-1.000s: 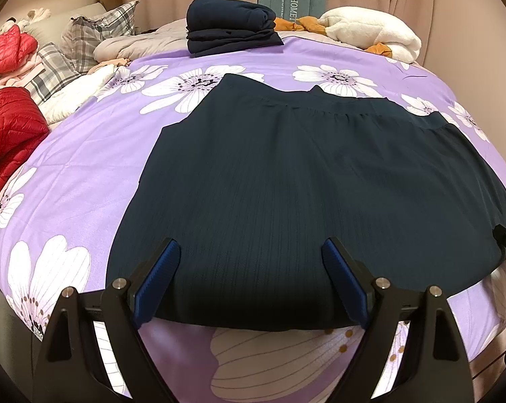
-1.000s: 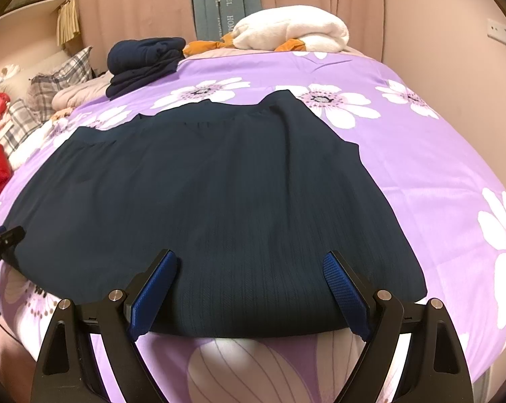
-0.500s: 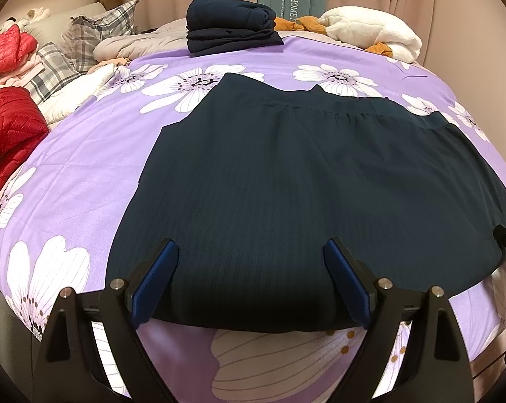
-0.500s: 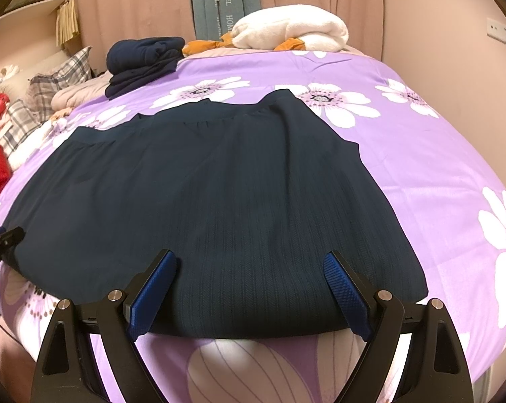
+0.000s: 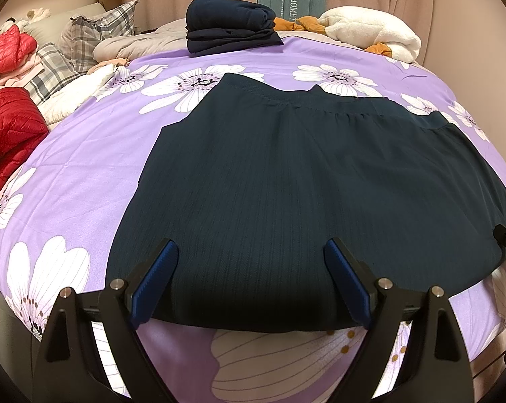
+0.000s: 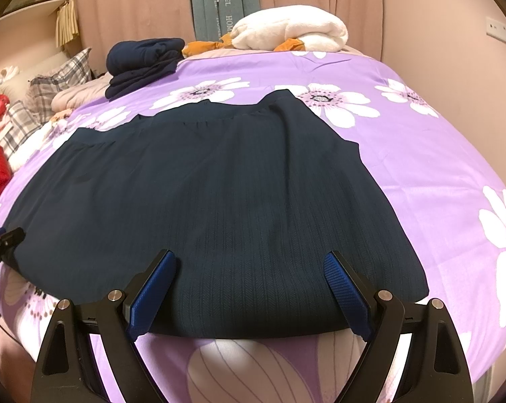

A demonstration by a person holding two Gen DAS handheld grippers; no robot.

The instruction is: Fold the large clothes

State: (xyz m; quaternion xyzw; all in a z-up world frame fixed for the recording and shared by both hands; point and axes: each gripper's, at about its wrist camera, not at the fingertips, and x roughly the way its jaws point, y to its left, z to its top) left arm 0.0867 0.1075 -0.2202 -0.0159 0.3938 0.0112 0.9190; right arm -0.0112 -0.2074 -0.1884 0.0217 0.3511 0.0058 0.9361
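On the purple floral bedspread [image 5: 85, 154], one dark ribbed garment [image 5: 303, 184], spread flat, presumably for folding; navy folded stack [image 5: 229, 25] set far back, likely finished. Left gripper [image 5: 251, 268] and right gripper [image 6: 249, 278]: level at the near hem, jaws wide, holding nothing.

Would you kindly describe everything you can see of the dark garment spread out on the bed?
The dark garment is deep navy-teal with fine vertical ribbing, apparently a knit. A gathered band runs along its far edge; the near hem lies by the bed's edge. It lies flat and spread wide on the purple floral bedspread, unfolded. Both grippers are open, with the left gripper and right gripper poised at the near hem; contact is unclear.
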